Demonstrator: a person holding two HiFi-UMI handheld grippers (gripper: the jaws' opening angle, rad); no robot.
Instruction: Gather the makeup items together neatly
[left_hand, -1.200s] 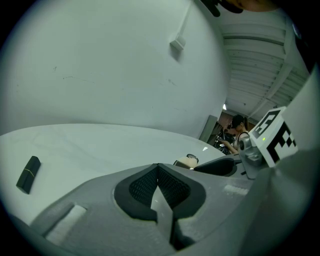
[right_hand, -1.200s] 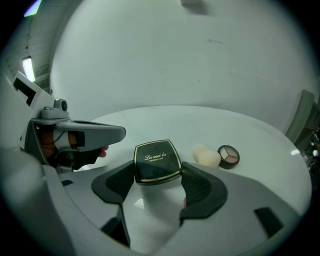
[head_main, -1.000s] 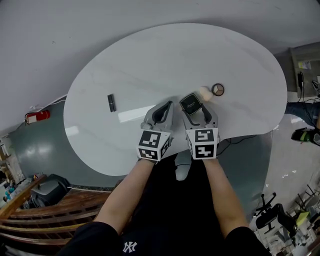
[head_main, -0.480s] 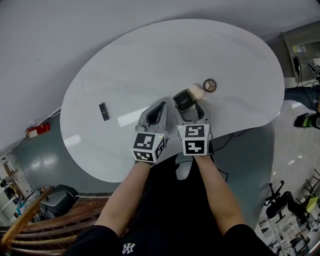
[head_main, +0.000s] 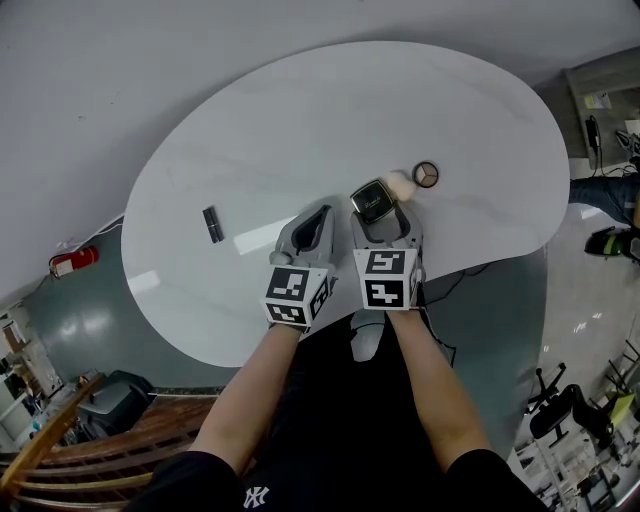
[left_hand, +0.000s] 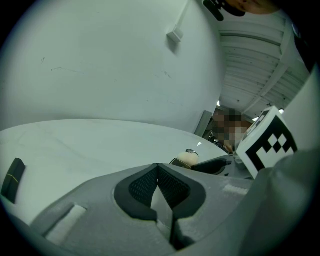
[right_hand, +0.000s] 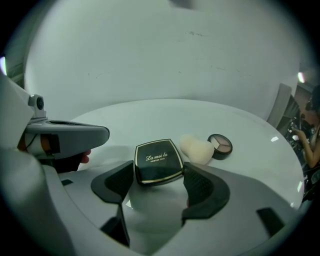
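One compact (right_hand: 159, 161) inside right gripper (right_hand: 159, 172); left gripper (left_hand: 159, 184) closed.

Head view: overhead, steeply down on the white surface (head_main: 300, 120), with the left hand-held gripper (head_main: 321, 211) and right hand-held gripper (head_main: 379, 216) at frame centre. Gripper views: low, close, along the jaws across the surface. All three share the beige sponge (head_main: 400, 184).

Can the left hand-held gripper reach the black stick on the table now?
Probably yes: the left hand-held gripper is shut and empty, and only bare table separates it from the black stick.
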